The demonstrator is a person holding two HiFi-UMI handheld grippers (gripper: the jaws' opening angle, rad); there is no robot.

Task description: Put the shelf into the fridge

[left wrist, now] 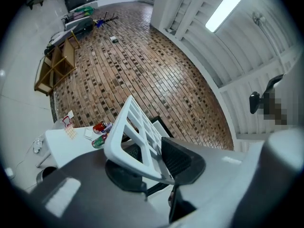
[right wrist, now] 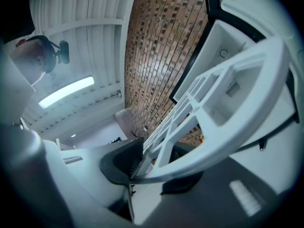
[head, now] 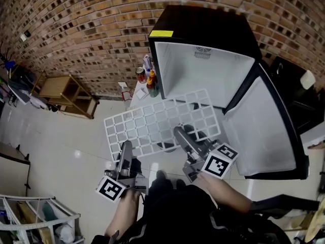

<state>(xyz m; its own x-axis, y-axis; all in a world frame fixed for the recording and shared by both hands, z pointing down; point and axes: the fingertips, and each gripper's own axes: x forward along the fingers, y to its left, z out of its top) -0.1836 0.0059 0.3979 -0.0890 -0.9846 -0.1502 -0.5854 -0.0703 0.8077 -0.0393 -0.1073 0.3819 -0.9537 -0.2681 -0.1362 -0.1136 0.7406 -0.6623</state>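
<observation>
A white grid shelf hangs level in the air in front of the open black fridge, whose white inside faces me. My left gripper is shut on the shelf's near left edge, and my right gripper is shut on its near right edge. In the left gripper view the shelf lies clamped between the dark pads of the left gripper. In the right gripper view the shelf runs from the right gripper toward the fridge opening.
The fridge door stands wide open to the right. A small white table with cans and bottles stands left of the fridge. A wooden rack is against the brick wall, and a wire rack is at bottom left.
</observation>
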